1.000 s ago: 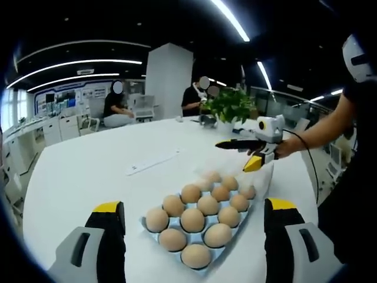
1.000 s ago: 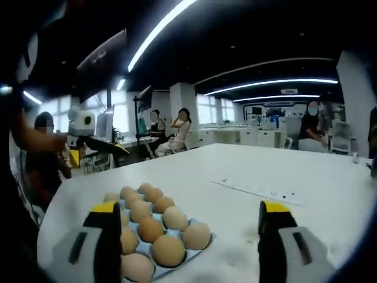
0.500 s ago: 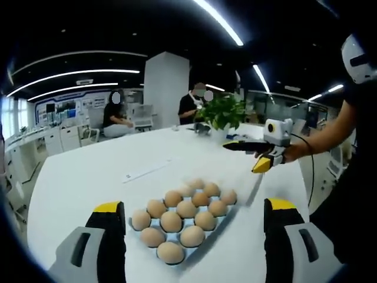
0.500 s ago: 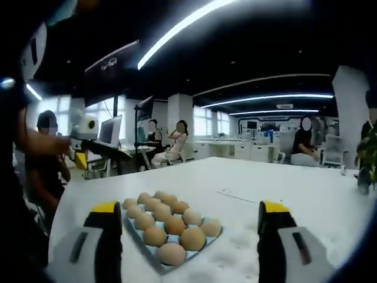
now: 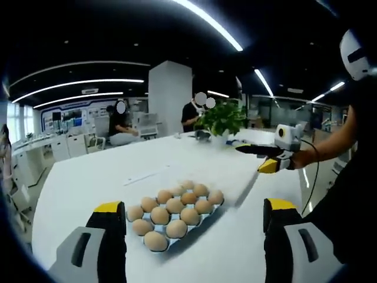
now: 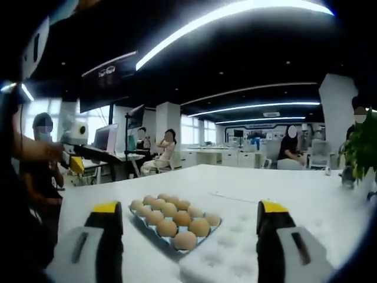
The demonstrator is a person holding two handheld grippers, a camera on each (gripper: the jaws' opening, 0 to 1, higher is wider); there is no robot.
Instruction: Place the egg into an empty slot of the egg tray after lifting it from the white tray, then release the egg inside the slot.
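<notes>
On the white table (image 5: 88, 177), the egg tray (image 5: 175, 215) now sits farther off than a second ago: both cameras have drawn back. Left gripper (image 5: 194, 236) and right gripper (image 6: 189, 236) stand wide open, empty. Every visible slot holds an egg (image 5: 155, 240); placement appears finished.

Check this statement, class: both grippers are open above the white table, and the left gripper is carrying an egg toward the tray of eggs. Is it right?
Not quite. The left gripper is carrying nothing: the left gripper view shows its jaws wide apart with only the white table and the tray of eggs between them. The right gripper is likewise open above the table, as stated.
</notes>
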